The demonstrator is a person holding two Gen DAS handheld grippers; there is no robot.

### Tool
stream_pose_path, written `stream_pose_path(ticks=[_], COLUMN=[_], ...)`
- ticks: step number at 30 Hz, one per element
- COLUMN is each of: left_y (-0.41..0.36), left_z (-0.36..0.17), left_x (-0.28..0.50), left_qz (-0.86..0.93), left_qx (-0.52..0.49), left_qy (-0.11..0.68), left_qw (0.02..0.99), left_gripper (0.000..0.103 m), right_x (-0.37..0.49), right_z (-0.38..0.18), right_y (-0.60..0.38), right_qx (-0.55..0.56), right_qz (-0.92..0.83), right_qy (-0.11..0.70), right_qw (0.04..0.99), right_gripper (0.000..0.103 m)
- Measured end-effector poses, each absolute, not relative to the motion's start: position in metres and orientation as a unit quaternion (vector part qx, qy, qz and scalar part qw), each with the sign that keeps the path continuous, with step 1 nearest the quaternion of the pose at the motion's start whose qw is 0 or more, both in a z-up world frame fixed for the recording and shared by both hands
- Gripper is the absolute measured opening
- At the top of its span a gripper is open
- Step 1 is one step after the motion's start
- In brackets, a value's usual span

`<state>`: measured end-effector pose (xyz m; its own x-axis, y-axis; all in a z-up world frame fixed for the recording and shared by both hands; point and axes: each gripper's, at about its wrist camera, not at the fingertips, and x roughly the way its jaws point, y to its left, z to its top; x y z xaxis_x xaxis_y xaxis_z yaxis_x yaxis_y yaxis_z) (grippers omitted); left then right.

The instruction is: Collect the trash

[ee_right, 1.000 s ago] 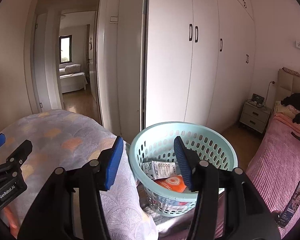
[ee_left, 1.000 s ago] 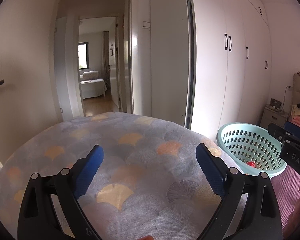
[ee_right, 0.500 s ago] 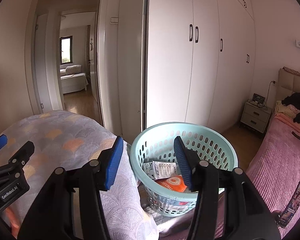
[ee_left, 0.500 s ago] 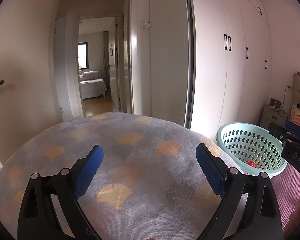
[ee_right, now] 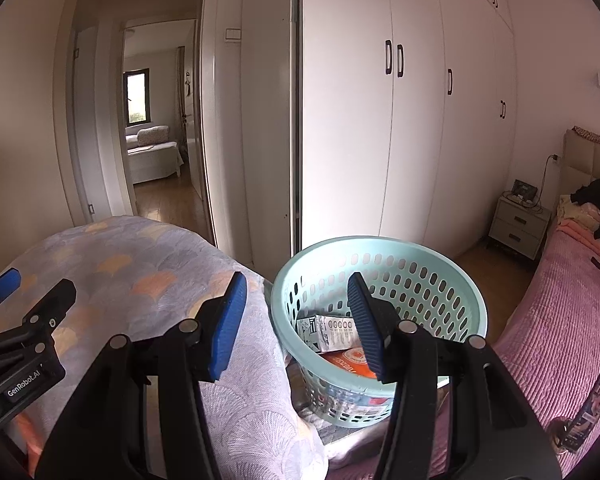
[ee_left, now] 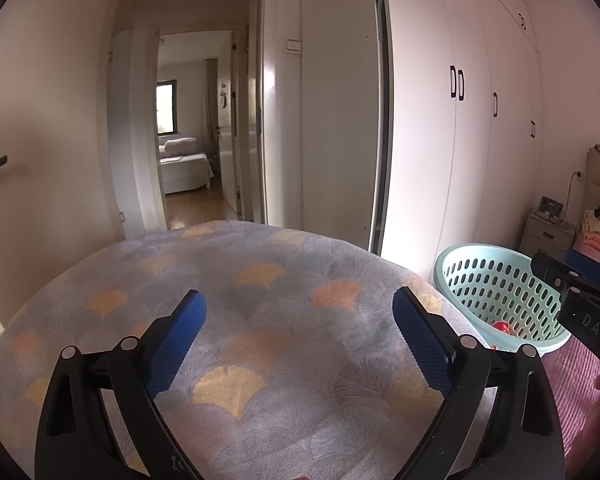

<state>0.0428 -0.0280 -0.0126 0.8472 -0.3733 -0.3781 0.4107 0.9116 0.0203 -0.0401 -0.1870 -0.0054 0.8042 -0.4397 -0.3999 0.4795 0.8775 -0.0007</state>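
A pale green perforated basket (ee_right: pixel 440 268) stands between a patterned round cushion (ee_right: pixel 140 264) and a pink bed. It holds a white printed wrapper (ee_right: pixel 332 330) and an orange packet (ee_right: pixel 348 362). My right gripper (ee_right: pixel 296 320) is open and empty, held just in front of the basket's near rim. In the left wrist view my left gripper (ee_left: pixel 298 334) is open and empty over the cushion (ee_left: pixel 260 280), with the basket (ee_left: pixel 492 292) to its right and a red item (ee_left: pixel 501 326) inside.
White wardrobe doors (ee_right: pixel 400 120) fill the back wall. An open doorway (ee_left: pixel 192 132) leads to another room. A nightstand (ee_right: pixel 518 226) stands at the right. The pink bed (ee_right: pixel 552 320) has a phone (ee_right: pixel 592 404) on it.
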Motion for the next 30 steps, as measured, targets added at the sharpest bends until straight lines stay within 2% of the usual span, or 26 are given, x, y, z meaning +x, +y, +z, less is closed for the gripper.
stream_pose_path(ticks=[30], left_y=[-0.0316], left_z=[-0.0153], left_x=[0.0411], left_qz=[-0.204], left_qx=[0.049], left_qy=[0.188], left_qw=[0.959], left_gripper=[0.092], right_x=[-0.0399], right_z=[-0.0067], right_y=[-0.1855], right_qx=[0.046], right_qz=[-0.245], right_qy=[0.202], right_qw=[0.947], right_gripper=[0.049])
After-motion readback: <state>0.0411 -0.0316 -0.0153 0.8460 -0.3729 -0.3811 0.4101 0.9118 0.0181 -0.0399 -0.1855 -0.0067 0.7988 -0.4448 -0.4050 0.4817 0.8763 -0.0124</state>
